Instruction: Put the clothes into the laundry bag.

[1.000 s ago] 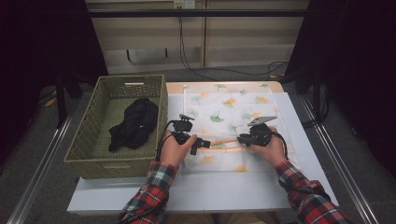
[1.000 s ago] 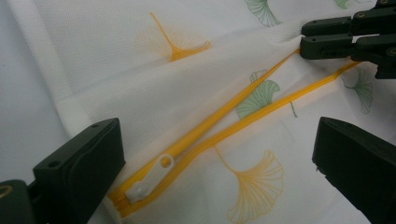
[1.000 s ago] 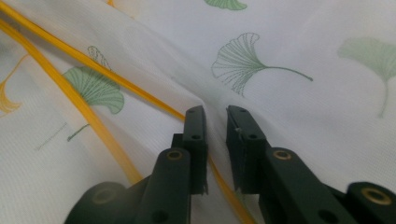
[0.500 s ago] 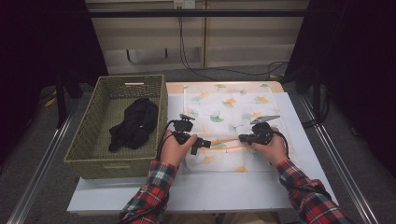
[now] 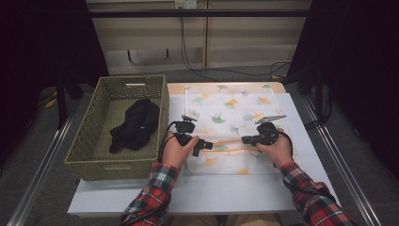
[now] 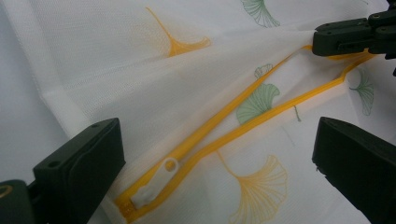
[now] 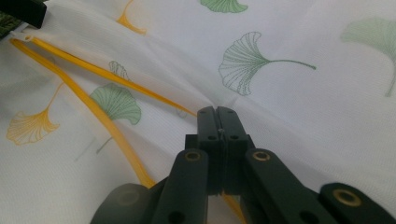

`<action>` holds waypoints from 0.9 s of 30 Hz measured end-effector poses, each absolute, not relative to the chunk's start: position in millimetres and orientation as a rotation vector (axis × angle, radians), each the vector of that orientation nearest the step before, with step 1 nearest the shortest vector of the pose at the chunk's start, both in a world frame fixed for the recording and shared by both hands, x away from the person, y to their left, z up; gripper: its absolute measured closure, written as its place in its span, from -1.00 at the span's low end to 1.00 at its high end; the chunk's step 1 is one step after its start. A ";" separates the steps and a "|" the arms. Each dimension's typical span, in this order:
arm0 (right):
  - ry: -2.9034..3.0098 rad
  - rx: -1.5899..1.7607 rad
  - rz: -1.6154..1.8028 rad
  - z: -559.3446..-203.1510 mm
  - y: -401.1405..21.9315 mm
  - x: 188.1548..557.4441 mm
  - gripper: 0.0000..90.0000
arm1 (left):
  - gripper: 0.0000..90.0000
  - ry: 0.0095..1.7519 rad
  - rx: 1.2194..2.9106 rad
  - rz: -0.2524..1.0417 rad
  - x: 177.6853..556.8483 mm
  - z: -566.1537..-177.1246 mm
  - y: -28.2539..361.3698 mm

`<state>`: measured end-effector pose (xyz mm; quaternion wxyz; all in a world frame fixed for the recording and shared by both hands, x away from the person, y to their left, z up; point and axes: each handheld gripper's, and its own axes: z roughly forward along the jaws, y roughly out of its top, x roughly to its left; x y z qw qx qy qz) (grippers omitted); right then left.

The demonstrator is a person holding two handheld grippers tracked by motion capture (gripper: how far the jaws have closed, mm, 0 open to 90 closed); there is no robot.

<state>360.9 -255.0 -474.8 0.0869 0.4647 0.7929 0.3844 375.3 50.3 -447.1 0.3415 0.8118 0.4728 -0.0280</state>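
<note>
A white mesh bag [image 5: 226, 110] printed with green and orange leaves lies flat on the table. Its yellow zipper [image 6: 261, 135] stands partly open near the front edge, with the white zipper pull [image 6: 154, 184] at the left end. My left gripper [image 5: 207, 145] is open, its jaws standing on either side of the zipper just above the pull [image 6: 217, 135]. At the zipper's other end my right gripper [image 5: 244, 139] is shut on the bag's fabric by the upper zipper edge [image 7: 218, 116], and creases fan out from its tips. The right gripper [image 6: 348, 35] is also in the left gripper view.
A woven basket [image 5: 84, 141] stands on the left of the table and holds a black garment [image 5: 136, 123]. The white table [image 5: 197, 193] has bare room in front of the bag. Dark curtains flank both sides, and cables run along the floor behind.
</note>
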 end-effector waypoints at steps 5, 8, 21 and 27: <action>2.374 1.393 1.158 -471.9 -255.8 361.3 1.00 | -0.96 1.240 2.103 -0.066 375.1 -447.4 50.7; 2.354 1.411 1.179 -469.6 -256.7 361.5 1.00 | -0.96 1.237 2.105 -0.074 374.3 -447.6 50.6; 2.342 1.376 1.170 -455.3 -255.9 359.8 1.00 | -0.96 1.232 2.103 -0.076 374.7 -446.2 53.3; 2.329 1.370 1.171 -445.3 -255.2 361.2 1.00 | -0.96 1.210 2.105 -0.077 373.6 -443.3 52.2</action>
